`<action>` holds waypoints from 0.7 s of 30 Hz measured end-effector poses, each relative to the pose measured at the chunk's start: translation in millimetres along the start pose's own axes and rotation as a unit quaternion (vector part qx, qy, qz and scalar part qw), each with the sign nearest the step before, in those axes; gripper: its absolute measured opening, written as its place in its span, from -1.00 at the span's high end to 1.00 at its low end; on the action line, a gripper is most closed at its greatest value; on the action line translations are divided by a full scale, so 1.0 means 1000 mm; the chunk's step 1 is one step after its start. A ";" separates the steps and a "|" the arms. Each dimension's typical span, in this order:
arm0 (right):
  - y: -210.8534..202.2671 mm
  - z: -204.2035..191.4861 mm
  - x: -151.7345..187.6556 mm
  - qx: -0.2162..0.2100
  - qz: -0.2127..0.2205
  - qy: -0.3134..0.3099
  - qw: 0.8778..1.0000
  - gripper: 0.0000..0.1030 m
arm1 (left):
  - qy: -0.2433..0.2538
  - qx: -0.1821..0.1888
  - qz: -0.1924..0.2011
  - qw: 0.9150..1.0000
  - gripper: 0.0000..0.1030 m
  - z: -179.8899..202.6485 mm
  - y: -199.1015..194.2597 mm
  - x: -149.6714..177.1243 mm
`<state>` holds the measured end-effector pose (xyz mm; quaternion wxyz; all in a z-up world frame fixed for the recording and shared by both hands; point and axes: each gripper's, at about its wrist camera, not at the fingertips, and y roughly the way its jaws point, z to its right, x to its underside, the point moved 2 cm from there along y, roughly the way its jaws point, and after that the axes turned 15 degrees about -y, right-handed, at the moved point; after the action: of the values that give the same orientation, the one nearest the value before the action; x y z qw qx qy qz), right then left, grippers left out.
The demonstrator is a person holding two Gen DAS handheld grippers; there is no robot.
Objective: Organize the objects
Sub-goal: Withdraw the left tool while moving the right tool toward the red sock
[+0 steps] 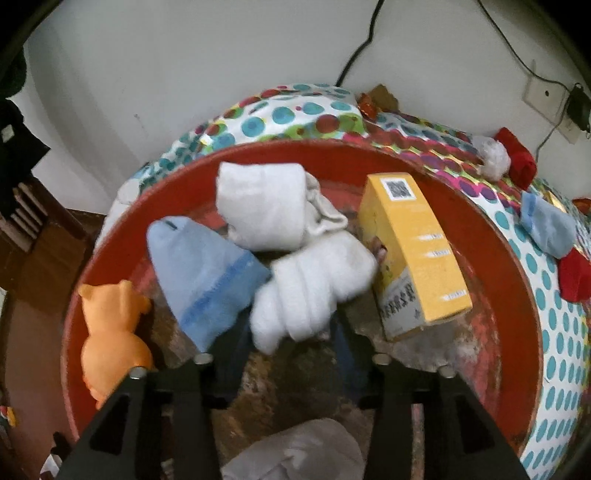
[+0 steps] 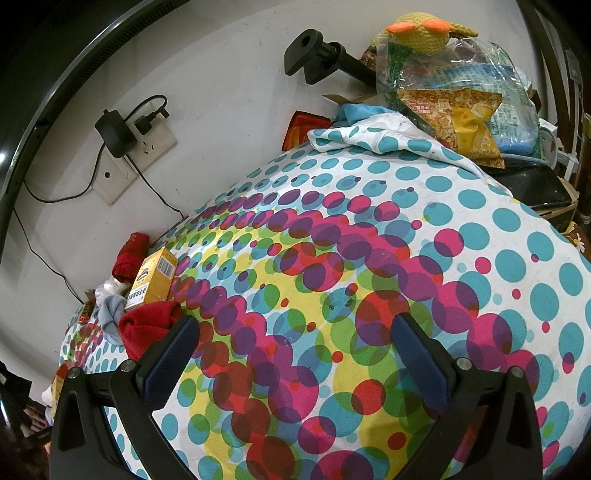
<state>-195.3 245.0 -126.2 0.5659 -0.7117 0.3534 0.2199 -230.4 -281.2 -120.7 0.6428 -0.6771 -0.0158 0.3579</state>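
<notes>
In the left wrist view a red basin [image 1: 491, 258] holds a rolled white sock [image 1: 262, 203], a light blue sock [image 1: 207, 277], a fluffy white sock [image 1: 314, 288], a yellow box [image 1: 413, 251], an orange toy pig [image 1: 110, 332] and another white sock [image 1: 295, 454]. My left gripper [image 1: 290, 326] points down into the basin, open. The fluffy sock's lower end lies between its dark fingers, and gaps show on both sides. My right gripper [image 2: 295, 325] hovers open over the dotted cloth [image 2: 369, 258], empty. A red sock [image 2: 151, 326] lies by its left finger.
On the cloth near the wall lie a second yellow box [image 2: 155, 280], a red sock [image 2: 129, 254], a blue sock [image 2: 110, 310] and white fluff [image 1: 493, 157]. A pile of plastic bags [image 2: 461, 92] with a crocheted toy [image 2: 424, 29] stands far right. Wall socket [image 2: 136, 144] with cables.
</notes>
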 end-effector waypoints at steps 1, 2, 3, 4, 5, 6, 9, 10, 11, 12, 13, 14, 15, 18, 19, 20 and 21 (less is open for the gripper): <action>0.000 0.000 0.000 0.000 0.000 0.000 1.000 -1.00 | 0.002 0.001 0.010 1.000 0.06 0.000 -0.004 0.000; 0.000 0.000 0.000 0.000 0.000 0.000 1.000 -1.00 | 0.003 0.004 0.021 1.000 0.04 0.000 -0.010 0.001; 0.000 0.000 0.000 0.000 0.000 0.000 1.000 -1.00 | 0.003 0.010 0.029 1.000 0.03 0.000 -0.016 0.001; 0.000 0.000 0.000 0.000 0.000 0.000 1.000 -1.00 | 0.002 0.017 0.038 0.999 0.02 -0.001 -0.025 0.002; 0.000 0.000 0.000 0.001 -0.001 -0.001 1.000 -1.00 | -0.001 0.028 0.048 0.998 0.02 -0.003 -0.035 0.003; 0.001 -0.001 0.000 0.003 -0.003 -0.003 1.000 -1.00 | -0.005 0.034 0.059 0.998 0.02 -0.004 -0.045 0.004; 0.003 -0.004 0.001 0.013 -0.012 -0.017 1.000 -1.00 | -0.009 0.070 0.114 0.991 -0.01 -0.010 -0.092 0.019; 0.004 -0.005 0.001 0.013 -0.015 -0.024 1.000 -1.00 | -0.006 0.088 0.130 0.988 -0.07 -0.013 -0.109 0.030; 0.005 -0.007 0.002 0.016 -0.020 -0.033 0.999 -1.00 | -0.003 0.104 0.145 0.984 -0.11 -0.015 -0.123 0.043; 0.007 -0.010 0.002 0.018 -0.026 -0.044 0.998 -1.00 | -0.002 0.116 0.156 0.981 -0.19 -0.017 -0.133 0.057; 0.008 -0.014 0.002 0.022 -0.033 -0.057 0.998 -1.00 | -0.002 0.124 0.162 0.979 -0.21 -0.018 -0.141 0.074; 0.010 -0.019 0.002 0.026 -0.039 -0.071 0.996 -1.00 | -0.003 0.130 0.160 0.979 -0.21 -0.018 -0.145 0.089; 0.010 -0.026 0.002 0.028 -0.042 -0.094 0.994 -1.00 | -0.005 0.139 0.153 0.978 -0.21 -0.018 -0.146 0.104; 0.005 -0.049 0.003 0.032 -0.031 -0.156 0.987 -1.00 | -0.015 0.167 0.129 0.977 -0.21 -0.012 -0.144 0.149; 0.003 -0.059 0.003 0.027 -0.029 -0.176 0.984 -1.00 | -0.017 0.171 0.123 0.977 -0.21 -0.010 -0.142 0.162; 0.003 -0.069 0.003 0.024 -0.031 -0.193 0.980 -1.00 | -0.014 0.175 0.119 0.977 -0.21 -0.007 -0.140 0.173; 0.004 -0.079 0.003 0.021 -0.035 -0.208 0.977 -1.00 | -0.001 0.178 0.116 0.977 -0.21 -0.003 -0.139 0.180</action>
<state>-203.2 167.9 -110.7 0.6491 -0.6504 0.2068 0.3360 -34.5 -173.0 -82.1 0.7072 -0.5485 0.1263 0.4280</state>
